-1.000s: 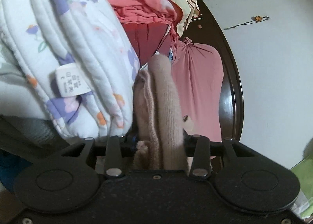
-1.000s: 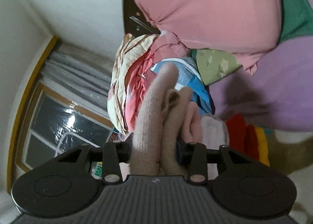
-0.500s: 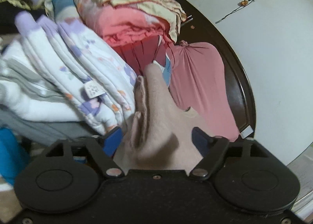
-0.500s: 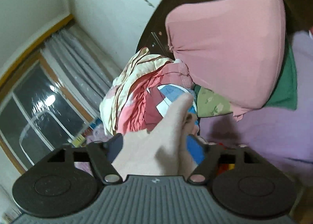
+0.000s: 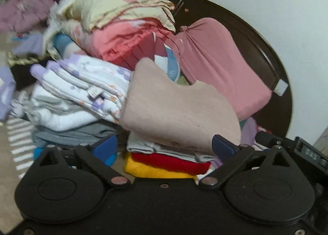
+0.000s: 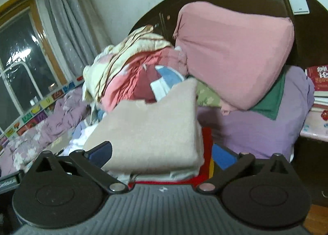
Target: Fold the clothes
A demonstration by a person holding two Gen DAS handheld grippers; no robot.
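A dark wooden headboard [image 5: 256, 36] curves behind a pink pillow [image 5: 221, 66], which leans against it above a lilac bedcover [image 6: 256, 132]. Beside the pillow rises a loose heap of clothes [image 5: 123, 30], cream and coral on top. Left of centre in the left wrist view sits a stack of folded white floral garments [image 5: 82, 83] over a grey one.

The folded beige knit garment [image 5: 176, 112] lies flat on top of a small pile: a white layer, then red [image 5: 170, 162], then yellow [image 5: 155, 171].

The left gripper [image 5: 164, 144] stands wide open, its blue-padded fingers [image 5: 104, 146] spread to either side of that pile, holding nothing; the beige knit sits between and just beyond them, and whether its right edge brushes a pad cannot be told.

The right gripper [image 6: 164, 153] is likewise spread wide and empty. The beige knit's near edge [image 6: 147, 132] lies between its fingers [image 6: 100, 153]; the left pad overlaps the fabric's corner in view, contact unclear.
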